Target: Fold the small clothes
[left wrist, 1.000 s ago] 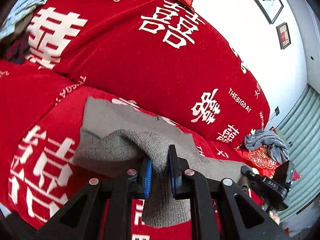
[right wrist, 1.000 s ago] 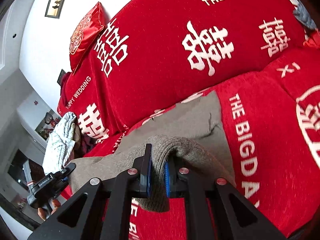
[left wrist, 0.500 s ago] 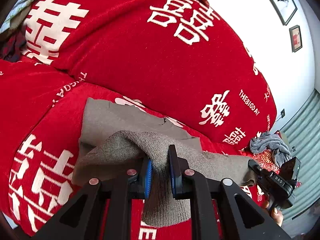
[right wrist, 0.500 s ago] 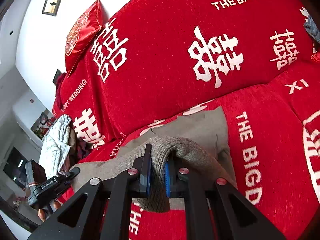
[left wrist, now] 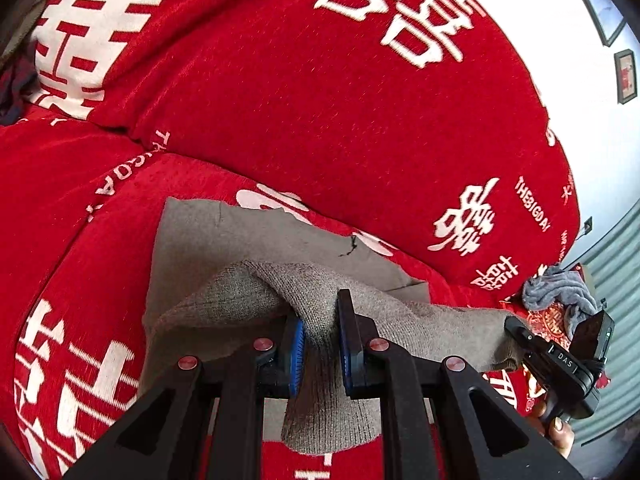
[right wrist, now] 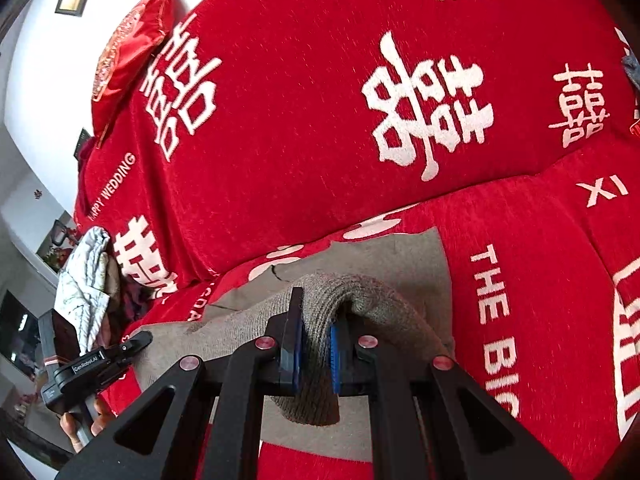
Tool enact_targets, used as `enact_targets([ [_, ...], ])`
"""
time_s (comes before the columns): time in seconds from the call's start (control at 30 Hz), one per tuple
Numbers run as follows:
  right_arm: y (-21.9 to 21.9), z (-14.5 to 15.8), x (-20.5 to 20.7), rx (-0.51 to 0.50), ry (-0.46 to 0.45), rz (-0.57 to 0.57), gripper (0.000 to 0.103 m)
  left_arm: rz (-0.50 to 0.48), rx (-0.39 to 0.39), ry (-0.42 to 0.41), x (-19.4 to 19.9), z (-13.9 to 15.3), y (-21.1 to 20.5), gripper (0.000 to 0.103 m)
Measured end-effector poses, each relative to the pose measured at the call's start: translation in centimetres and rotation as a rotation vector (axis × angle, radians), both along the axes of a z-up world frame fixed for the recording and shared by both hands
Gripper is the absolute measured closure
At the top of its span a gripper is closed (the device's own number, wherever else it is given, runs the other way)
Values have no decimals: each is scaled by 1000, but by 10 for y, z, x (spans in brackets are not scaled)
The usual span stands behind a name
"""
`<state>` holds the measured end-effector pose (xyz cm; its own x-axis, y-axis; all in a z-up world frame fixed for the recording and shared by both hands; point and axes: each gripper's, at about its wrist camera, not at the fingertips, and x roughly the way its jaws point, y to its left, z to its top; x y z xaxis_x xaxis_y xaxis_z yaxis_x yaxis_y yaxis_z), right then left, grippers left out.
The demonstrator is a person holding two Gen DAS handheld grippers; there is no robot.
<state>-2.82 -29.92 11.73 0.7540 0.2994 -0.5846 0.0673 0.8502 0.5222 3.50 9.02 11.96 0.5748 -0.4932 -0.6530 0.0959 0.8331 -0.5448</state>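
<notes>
A grey knitted garment (left wrist: 320, 312), lying on the red sofa seat (left wrist: 80, 208) toward its front edge, is being pinched at one raised edge by the left gripper (left wrist: 320, 344) and the right gripper (right wrist: 316, 344). If the edge is being carried unevenly toward the backrest, the fold risks being skewed; the thick knit may also be slipping from the pads.

The gripped edge of the grey knit garment (left wrist: 320, 292) is hidden between the left gripper (left wrist: 320, 344) pads. The small framed pictures (left wrist: 626, 76) on the wall are too small to read. The sofa cover (right wrist: 520, 280) lettering is cut off at the edge.
</notes>
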Motion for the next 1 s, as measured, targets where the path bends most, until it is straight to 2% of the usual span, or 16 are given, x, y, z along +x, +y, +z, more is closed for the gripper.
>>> enact_targets([
  [0.47,-10,-54,57,-1,137,-27,92,1,34,142,60,-56,-12,87],
  [0.7,-10,-77,79,-32,195,-40,92,-14,83,201,80,-82,-19,86],
  [0.87,-12,-89,87,-33,222,-50,92,-20,77,234,86,-95,-18,86],
  [0.9,-12,-91,88,-34,226,-48,92,-20,76,242,87,-97,-18,80],
  [0.93,-12,-94,89,-35,233,-46,92,-24,69,248,88,-99,-18,66],
  [1.0,-12,-97,92,-29,246,-41,91,-41,35,247,88,-100,-18,52],
])
